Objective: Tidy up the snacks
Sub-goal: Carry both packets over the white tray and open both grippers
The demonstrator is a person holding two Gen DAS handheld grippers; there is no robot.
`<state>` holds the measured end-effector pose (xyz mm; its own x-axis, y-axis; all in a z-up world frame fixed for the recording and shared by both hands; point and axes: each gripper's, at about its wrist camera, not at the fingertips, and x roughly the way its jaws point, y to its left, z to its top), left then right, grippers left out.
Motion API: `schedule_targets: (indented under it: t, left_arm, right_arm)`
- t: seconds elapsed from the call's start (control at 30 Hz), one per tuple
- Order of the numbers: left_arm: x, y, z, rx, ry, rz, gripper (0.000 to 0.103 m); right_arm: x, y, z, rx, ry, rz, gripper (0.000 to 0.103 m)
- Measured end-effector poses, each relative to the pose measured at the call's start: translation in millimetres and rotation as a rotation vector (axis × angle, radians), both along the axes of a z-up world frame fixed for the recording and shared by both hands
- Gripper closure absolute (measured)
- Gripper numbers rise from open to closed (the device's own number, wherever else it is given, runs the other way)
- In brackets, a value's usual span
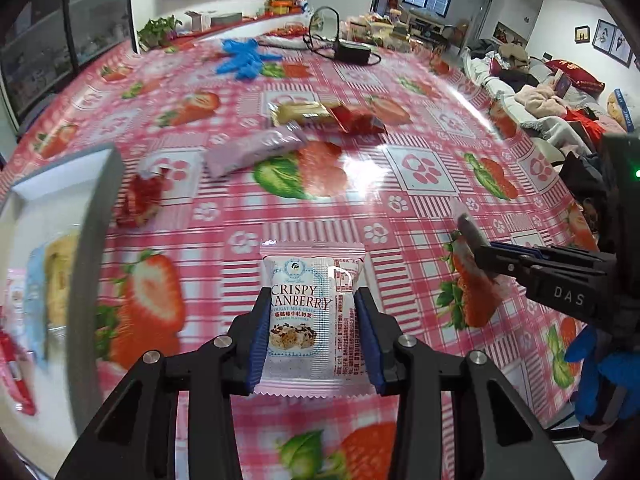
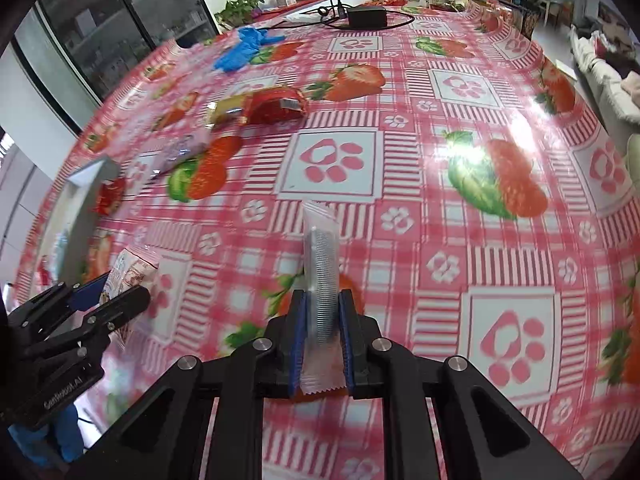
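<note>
**Pink-checked desk, two packets lifted: both tools loaded for the tray**

Pink strawberry oilcloth covers the desk (image 1: 420, 168) where I am sorting snacks, and both my tools are gripping a packet. My left tool (image 1: 312, 340) is clamped on the white cranberry nougat packet (image 1: 308, 312), pads pressing its two long sides, label facing the camera. My right tool (image 2: 323, 340) is closed tight on a slim silver-grey packet (image 2: 320, 280), held edge-on and standing up between the pads. Neither packet looks to be resting on the cloth, though I cannot be sure from these angles.

At nine o'clock in the left view sits the white tray (image 1: 72, 172), with several packets already lying in it. Loose snacks wait on the desk at twelve o'clock: a pale pink bar (image 1: 252, 148), a gold packet (image 1: 300, 112) touching a red one (image 1: 356, 120), and a small red sweet (image 1: 140, 200) just beside the tray's far corner.

I judge this the carrying step. Next, each load must swing toward nine o'clock, clear the tray's rim, and be released flat beside the packets inside, one tool at a time so they do not collide.
</note>
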<state>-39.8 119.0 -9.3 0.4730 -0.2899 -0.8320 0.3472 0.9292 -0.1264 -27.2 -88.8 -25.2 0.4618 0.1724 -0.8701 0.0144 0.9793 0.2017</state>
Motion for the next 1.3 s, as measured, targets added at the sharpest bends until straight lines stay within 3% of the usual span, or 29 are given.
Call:
schedule_targets:
  t: [0.3,0.53,0.6,0.63,0.67,0.7,0.77,0.8,0.87,1.1,1.3]
  left_arm:
    - [-15.6,29.8,33.4,-0.029,-0.075,0.024,0.059]
    - [-23.9,53.7,43.9,-0.052,-0.099,0.048,0.059]
    - [-24.8,59.2,45.5,-0.057,-0.102,0.056,0.059]
    - [-25.0,62.3,46.2,-0.061,-0.102,0.059,0.059]
    - [-25.3,64.7,47.0,-0.065,-0.104,0.063,0.059]
    - [-26.7,66.9,48.0,-0.068,-0.106,0.066,0.059]
    - [-27.2,71.5,49.9,-0.073,-0.109,0.072,0.059]
    - [-27.5,74.4,51.0,-0.075,-0.112,0.076,0.059]
    - [-26.8,80.8,54.1,-0.076,-0.117,0.089,0.059]
    - [-23.2,124.6,66.9,-0.074,-0.159,0.166,0.059]
    - [-19.2,169.4,70.3,-0.067,-0.171,0.256,0.059]
  right_arm:
    - [-6.9,28.9,21.9,0.001,-0.042,0.050,0.086]
    - [1.9,53.3,8.0,-0.142,0.005,0.060,0.084]
    - [3.8,55.2,7.8,-0.192,0.005,0.048,0.052]
    - [6.0,56.7,6.2,-0.209,0.007,0.046,0.023]
    - [6.5,57.7,4.7,-0.212,0.005,0.051,0.023]
    - [7.9,58.9,0.9,-0.210,0.018,0.055,0.024]
    - [9.5,58.4,-9.2,-0.183,0.054,0.057,0.047]
    - [7.7,60.0,-7.0,-0.196,0.031,0.052,0.055]
    - [8.0,60.8,-6.0,-0.183,0.036,0.055,0.087]
    - [6.4,66.5,13.4,-0.089,0.003,0.066,0.087]
    - [15.4,97.4,41.7,-0.028,-0.041,0.120,0.087]
